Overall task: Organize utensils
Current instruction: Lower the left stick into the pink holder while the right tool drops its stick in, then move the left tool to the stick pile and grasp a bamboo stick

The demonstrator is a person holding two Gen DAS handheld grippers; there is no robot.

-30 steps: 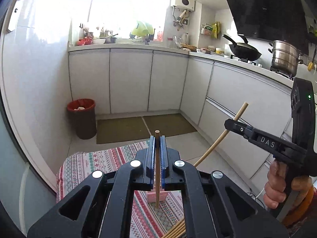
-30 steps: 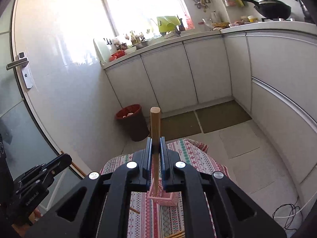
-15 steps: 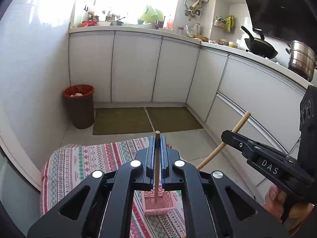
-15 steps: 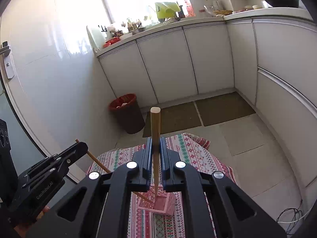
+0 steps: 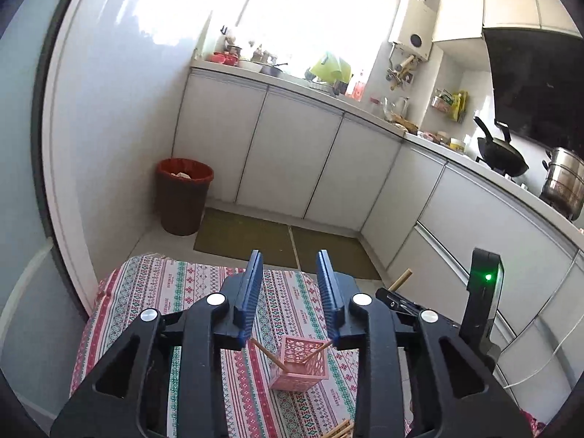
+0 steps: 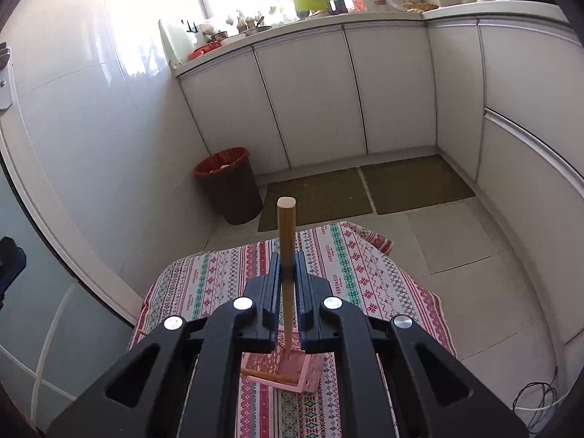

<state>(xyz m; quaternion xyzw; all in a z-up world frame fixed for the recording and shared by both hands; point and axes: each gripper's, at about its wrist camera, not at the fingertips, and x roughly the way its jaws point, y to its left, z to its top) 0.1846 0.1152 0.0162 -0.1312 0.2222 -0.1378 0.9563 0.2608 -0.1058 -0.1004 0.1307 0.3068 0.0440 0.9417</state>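
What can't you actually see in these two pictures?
- Left view: the left tool covers part of the chopstick leaning in the pink basket.
- Left view: the loose chopsticks are cut by the bottom edge.
- Right view: the right tool hides the held chopstick's lower end.

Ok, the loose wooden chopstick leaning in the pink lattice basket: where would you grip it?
Its upper end: the loose wooden chopstick slants out over the pink lattice basket rim, lower tip inside. Probably come from above with the open left gripper, fingers across the shaft, clear of the right gripper and its upright stick.
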